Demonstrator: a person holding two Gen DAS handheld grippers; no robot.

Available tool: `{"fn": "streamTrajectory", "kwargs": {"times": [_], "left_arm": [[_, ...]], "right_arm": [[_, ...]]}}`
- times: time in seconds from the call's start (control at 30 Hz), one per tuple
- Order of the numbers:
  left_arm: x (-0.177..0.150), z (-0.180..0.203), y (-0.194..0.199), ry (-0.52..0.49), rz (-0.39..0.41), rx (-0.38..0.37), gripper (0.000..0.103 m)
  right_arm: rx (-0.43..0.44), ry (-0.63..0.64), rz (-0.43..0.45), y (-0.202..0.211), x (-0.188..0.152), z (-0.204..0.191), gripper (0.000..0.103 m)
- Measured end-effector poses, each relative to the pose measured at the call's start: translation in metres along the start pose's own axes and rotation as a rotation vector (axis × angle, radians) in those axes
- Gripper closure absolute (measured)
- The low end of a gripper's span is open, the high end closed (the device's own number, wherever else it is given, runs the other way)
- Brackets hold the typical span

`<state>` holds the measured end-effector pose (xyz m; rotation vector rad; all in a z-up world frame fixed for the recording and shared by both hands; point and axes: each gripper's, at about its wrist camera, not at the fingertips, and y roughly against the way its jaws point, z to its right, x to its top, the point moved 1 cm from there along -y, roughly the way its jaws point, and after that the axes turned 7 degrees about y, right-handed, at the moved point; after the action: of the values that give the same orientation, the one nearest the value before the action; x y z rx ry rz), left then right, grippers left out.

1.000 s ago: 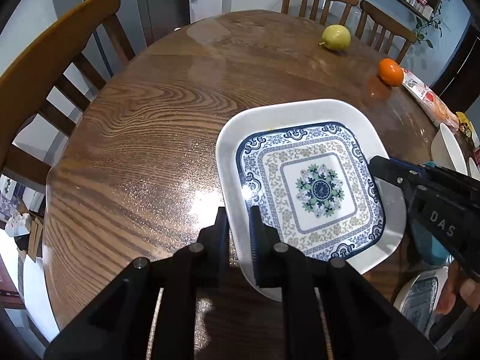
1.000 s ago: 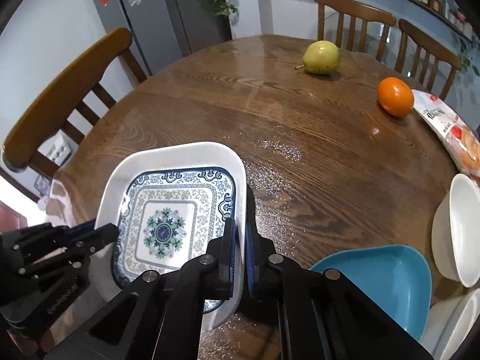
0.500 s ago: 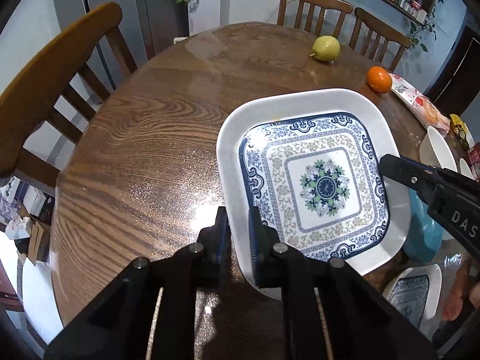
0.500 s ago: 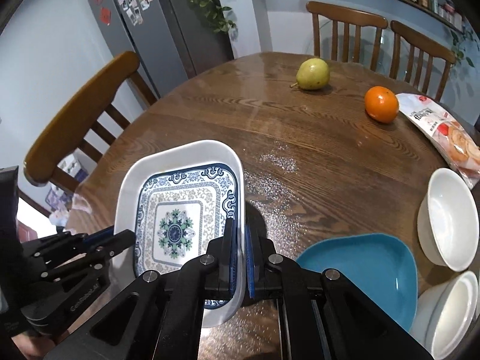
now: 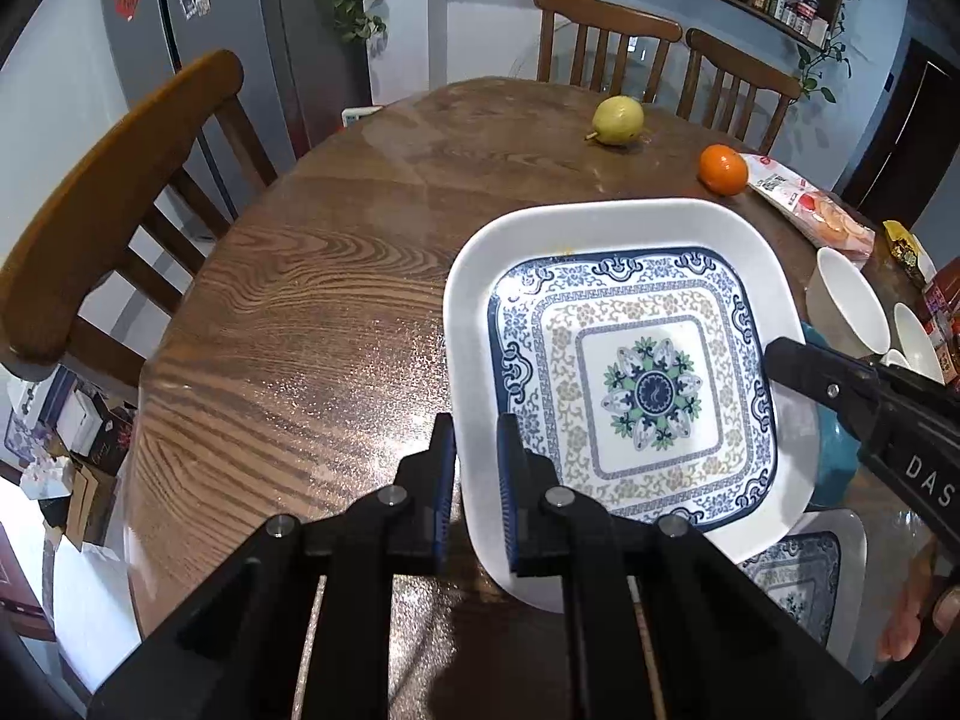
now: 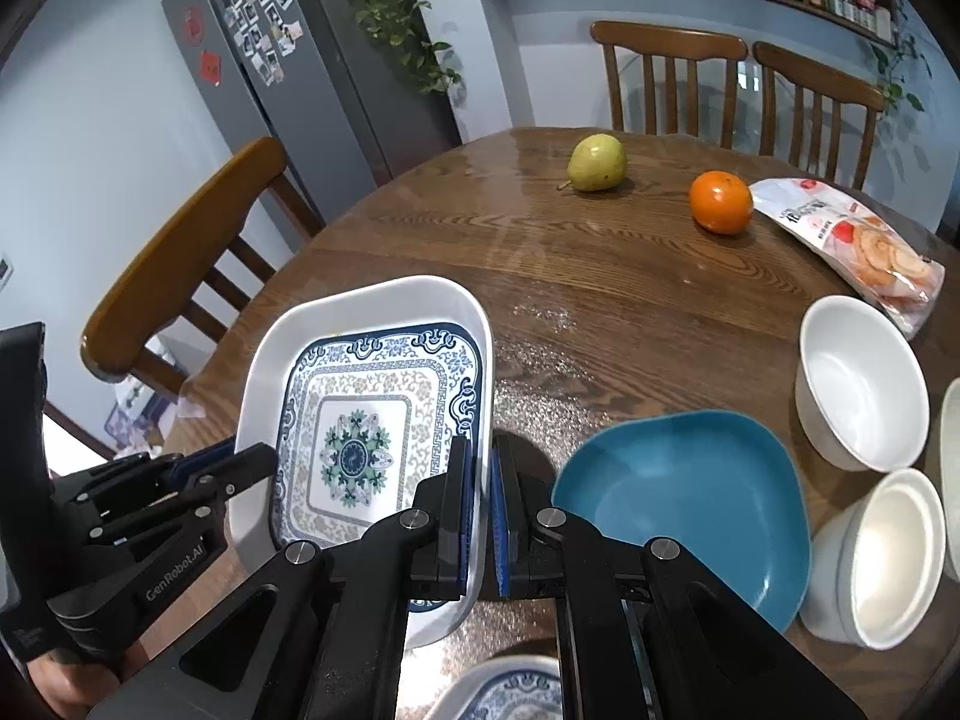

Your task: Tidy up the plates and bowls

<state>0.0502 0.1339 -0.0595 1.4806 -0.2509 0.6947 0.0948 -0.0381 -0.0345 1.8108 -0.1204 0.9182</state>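
Observation:
A square white plate with a blue floral pattern (image 5: 636,372) is held in the air above the round wooden table (image 5: 312,324). My left gripper (image 5: 475,468) is shut on its left rim. My right gripper (image 6: 485,498) is shut on its right rim; the plate also shows in the right wrist view (image 6: 366,420). A second patterned plate (image 5: 798,570) lies on the table below, near the front edge. A blue plate (image 6: 678,504) lies to the right, with a white bowl (image 6: 858,378) and stacked white bowls (image 6: 882,546) beyond it.
A pear (image 6: 597,163), an orange (image 6: 720,202) and a snack bag (image 6: 852,246) lie at the far side of the table. Wooden chairs (image 5: 114,204) stand on the left and at the back. A grey fridge (image 6: 288,54) stands behind.
Both grippers have lifted the patterned plate higher and carried it toward the right, over the second patterned plate. Both stay shut on its rims.

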Motion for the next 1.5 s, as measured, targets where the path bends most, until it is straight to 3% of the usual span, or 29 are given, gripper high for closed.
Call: {"fn": "streamTrajectory", "kwargs": {"times": [0.87,1.5], "left_arm": [[-0.021,0.039,0.052,-0.079,0.077,-0.043,0.092],[-0.046,0.088,0.063,-0.185,0.058,-0.102,0.092]], "right_arm": [[-0.018,-0.075,0.107,0.072,-0.038,0.015,0.095],[-0.070,-0.171,0.118,0.116,-0.083,0.046,0.095]]}}
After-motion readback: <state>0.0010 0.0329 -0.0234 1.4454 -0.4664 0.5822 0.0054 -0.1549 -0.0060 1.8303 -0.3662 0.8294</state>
